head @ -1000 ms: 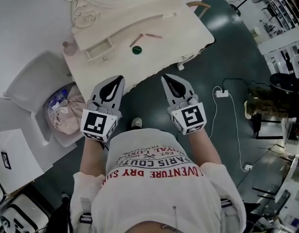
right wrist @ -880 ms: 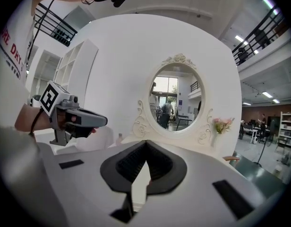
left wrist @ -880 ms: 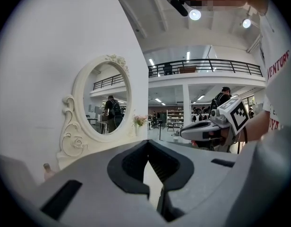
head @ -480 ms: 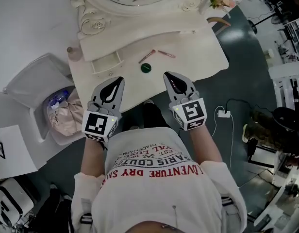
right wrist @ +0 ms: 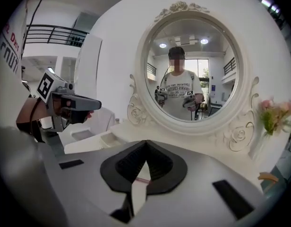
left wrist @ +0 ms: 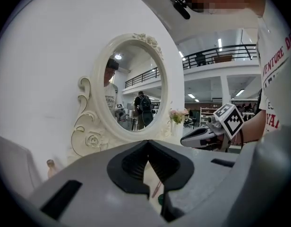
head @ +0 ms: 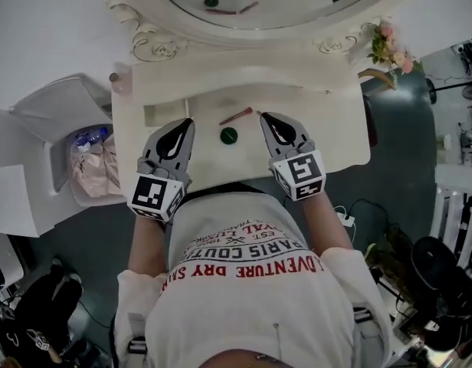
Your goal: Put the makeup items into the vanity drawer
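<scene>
Left gripper (head: 185, 123) and right gripper (head: 266, 118) closed, empty, over vanity (head: 335, 133) front edge; green pot (head: 229, 136) in between; open drawer (head: 165, 113) at vanity's left.

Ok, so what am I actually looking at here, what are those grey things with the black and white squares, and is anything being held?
A person stands at a cream vanity table with a hand-operated gripper in each hand: the left gripper and the right gripper. The patterned cubes are part of those tools. One picture comes from a camera on the person's head, looking steeply down. The other two come from cameras riding on each gripper, looking along its jaws toward the mirror. On the tabletop lie a green round item and a pinkish stick, and a small drawer stands open to their left. Both pairs of jaws are shut and hold nothing.
</scene>
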The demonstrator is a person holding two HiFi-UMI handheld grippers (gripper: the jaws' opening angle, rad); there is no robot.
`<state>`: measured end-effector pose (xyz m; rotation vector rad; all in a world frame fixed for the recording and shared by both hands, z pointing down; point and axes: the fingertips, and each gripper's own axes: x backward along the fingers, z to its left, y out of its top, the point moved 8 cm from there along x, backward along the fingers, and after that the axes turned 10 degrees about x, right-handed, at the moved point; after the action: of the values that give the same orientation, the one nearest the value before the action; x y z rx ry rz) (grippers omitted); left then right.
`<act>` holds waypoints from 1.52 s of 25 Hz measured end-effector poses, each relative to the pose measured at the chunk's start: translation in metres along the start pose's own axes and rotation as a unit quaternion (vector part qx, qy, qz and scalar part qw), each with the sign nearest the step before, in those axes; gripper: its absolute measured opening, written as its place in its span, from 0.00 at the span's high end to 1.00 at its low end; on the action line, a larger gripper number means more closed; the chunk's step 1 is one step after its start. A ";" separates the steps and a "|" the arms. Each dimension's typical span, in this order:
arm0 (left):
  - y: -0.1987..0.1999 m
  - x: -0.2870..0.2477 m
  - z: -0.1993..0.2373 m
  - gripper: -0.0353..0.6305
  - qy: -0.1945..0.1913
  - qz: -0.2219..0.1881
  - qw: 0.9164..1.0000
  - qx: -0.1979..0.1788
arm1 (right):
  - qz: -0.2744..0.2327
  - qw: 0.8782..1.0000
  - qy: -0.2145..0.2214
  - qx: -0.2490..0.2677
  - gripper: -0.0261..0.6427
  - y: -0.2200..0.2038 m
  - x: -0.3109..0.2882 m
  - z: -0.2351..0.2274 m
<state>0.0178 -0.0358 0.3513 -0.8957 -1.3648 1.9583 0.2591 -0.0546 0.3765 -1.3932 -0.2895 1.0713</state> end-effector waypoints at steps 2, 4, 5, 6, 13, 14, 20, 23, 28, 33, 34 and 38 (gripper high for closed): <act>-0.006 -0.011 0.000 0.94 0.019 0.004 1.000 0.002 | 0.015 1.000 0.022 0.000 0.96 -0.015 -0.011 -0.013; -0.011 -0.019 -0.002 0.94 0.027 0.001 1.000 0.014 | 0.043 0.998 0.047 0.000 0.96 -0.032 -0.022 -0.022; -0.013 -0.023 -0.004 0.94 0.025 -0.003 0.999 0.020 | 0.063 0.996 0.061 0.000 0.96 -0.042 -0.028 -0.026; -0.015 -0.027 -0.006 0.94 0.022 -0.006 0.999 0.024 | 0.083 0.994 0.074 0.001 0.96 -0.052 -0.034 -0.029; -0.026 -0.053 -0.023 0.94 0.006 0.004 1.000 0.006 | 0.206 0.968 0.146 0.003 0.87 -0.115 -0.070 -0.040; -0.027 -0.056 -0.024 0.94 0.007 0.007 1.000 0.007 | 0.220 0.964 0.151 0.007 0.86 -0.123 -0.074 -0.041; -0.037 -0.069 -0.024 0.94 0.011 0.023 1.000 0.011 | 0.305 0.932 0.185 0.061 0.77 -0.155 -0.093 -0.037; -0.039 -0.075 -0.023 0.94 0.010 0.027 1.000 0.012 | 0.333 0.918 0.193 0.093 0.77 -0.163 -0.102 -0.037; -0.043 -0.075 -0.022 0.94 0.010 0.031 0.999 0.015 | 0.371 0.901 0.208 0.080 0.82 -0.172 -0.111 -0.038; -0.046 -0.070 -0.021 0.94 0.006 0.032 0.999 0.008 | 0.383 0.895 0.219 0.062 0.89 -0.172 -0.113 -0.036; -0.046 -0.069 -0.021 0.94 0.006 0.032 0.999 0.009 | 0.386 0.895 0.217 0.061 0.89 -0.172 -0.112 -0.036; -0.038 -0.064 -0.015 0.94 -0.001 0.024 1.000 0.007 | 0.387 0.897 0.203 0.064 0.89 -0.163 -0.111 -0.038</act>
<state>0.0718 -0.0653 0.3961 -0.9280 -1.3406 2.0018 0.2986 -0.1329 0.5571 -1.6067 0.6912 1.3562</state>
